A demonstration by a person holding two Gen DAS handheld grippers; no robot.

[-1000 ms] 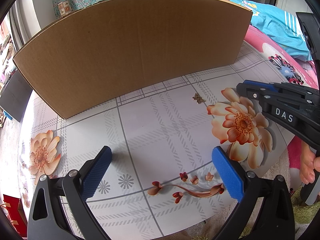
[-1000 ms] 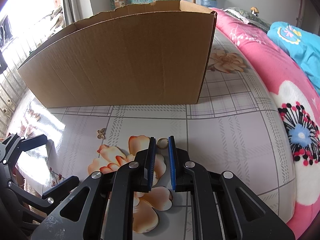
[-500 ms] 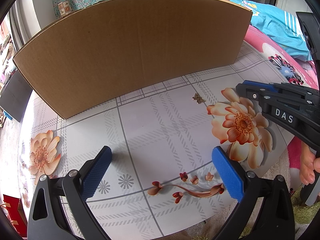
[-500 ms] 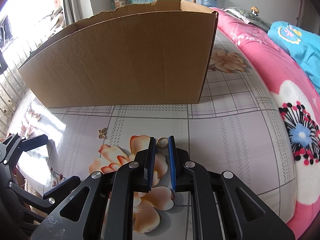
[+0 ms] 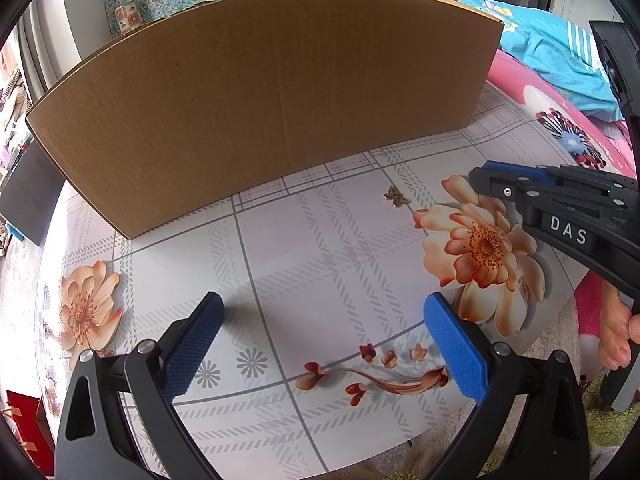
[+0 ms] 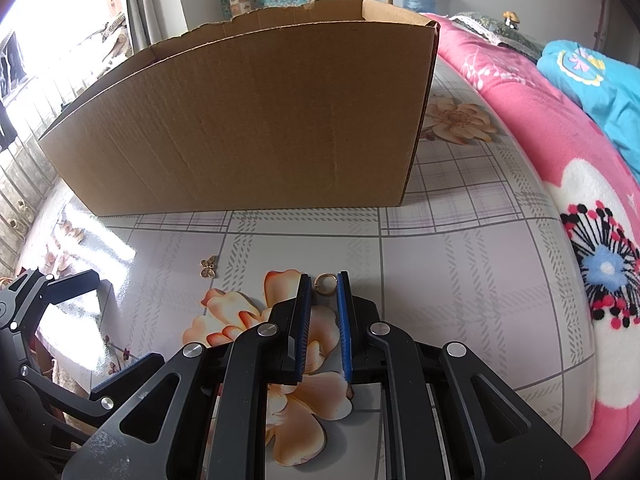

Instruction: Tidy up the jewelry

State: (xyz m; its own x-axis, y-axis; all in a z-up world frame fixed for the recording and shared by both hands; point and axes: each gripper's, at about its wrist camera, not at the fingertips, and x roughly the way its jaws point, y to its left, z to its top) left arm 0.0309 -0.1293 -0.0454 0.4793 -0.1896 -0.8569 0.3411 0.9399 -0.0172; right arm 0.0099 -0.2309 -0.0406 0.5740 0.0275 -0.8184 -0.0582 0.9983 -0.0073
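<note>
Ring, small, gold-coloured, flat on worktop right at tip of right tool, between its two blue pads; pads nearly together w/ narrow gap, flanking ring, contact w/ it not clear. Butterfly charm ahead-left of right tool, apart from ring, on bare worktop just short of printed orange flower. Same charm ahead-right of left tool, near right tool's tip. Left tool pads wide apart, nothing between, hovering over worktop nr front edge. Cardboard box upright, open-topped, straight ahead of both tools, beyond jewelry. Pink blanket on bed to right of right tool, blue cloth farther back.
</note>
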